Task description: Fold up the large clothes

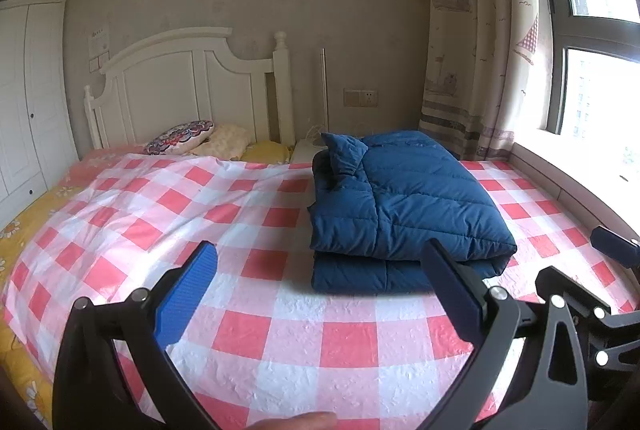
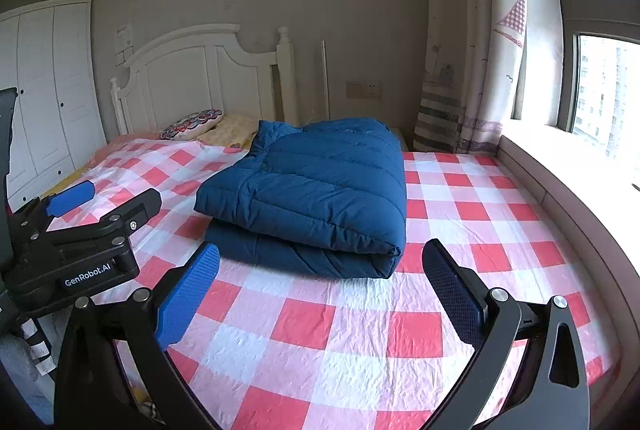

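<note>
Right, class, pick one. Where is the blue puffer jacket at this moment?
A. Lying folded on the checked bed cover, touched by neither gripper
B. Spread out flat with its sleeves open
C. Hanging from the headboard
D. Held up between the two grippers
A: the blue puffer jacket lies doubled over on the red-and-white checked cover, while the left gripper and right gripper stand open short of it.

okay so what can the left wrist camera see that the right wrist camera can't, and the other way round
Only the left wrist view shows a fingertip at the bottom edge and the jacket's collar flap standing up.

Only the right wrist view shows the left hand-held gripper from the side, with its GenRobot.AI label, and striped fabric low on the left.

Both show the folded blue puffer jacket on the red-and-white checked sheet, the white headboard, the patterned pillow, the curtain, the window, and each camera's own open fingers.
</note>
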